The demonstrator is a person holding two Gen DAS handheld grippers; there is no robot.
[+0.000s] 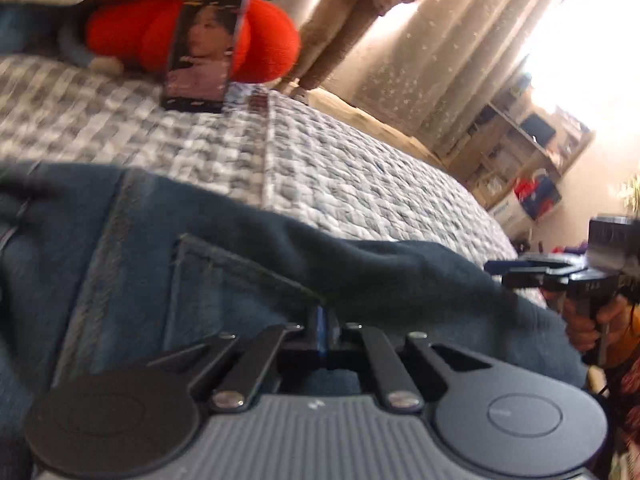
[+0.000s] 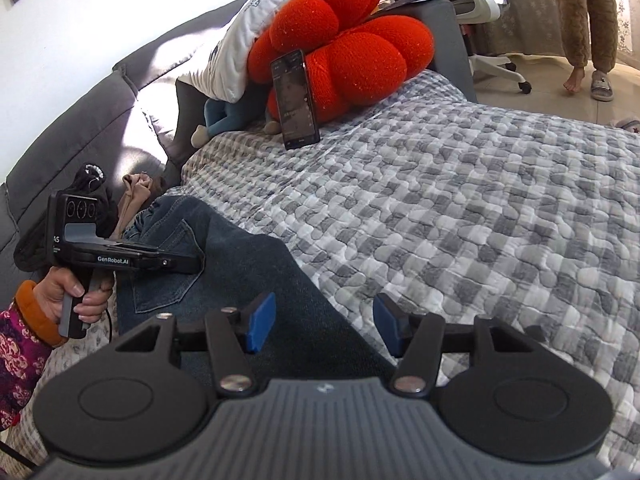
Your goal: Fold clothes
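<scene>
Dark blue jeans (image 2: 224, 248) lie on a grey checked quilt (image 2: 460, 208), back pocket up. My left gripper (image 1: 322, 330) is shut on the jeans (image 1: 168, 264) near the pocket edge; its blue pads meet on the denim. It also shows in the right wrist view (image 2: 188, 262), held over the jeans by a hand. My right gripper (image 2: 324, 322) is open and empty, its blue pads (image 2: 262, 318) spread just above the near end of the jeans. It shows in the left wrist view (image 1: 504, 272) at the right edge of the jeans.
A red knot cushion (image 2: 352, 48) and a white pillow (image 2: 244, 44) lie at the head of the bed. A phone (image 2: 296, 98) leans against the cushion. A person's legs (image 2: 588, 28) stand on the floor beyond. Other clothes (image 2: 136, 196) lie by the grey sofa back (image 2: 60, 140).
</scene>
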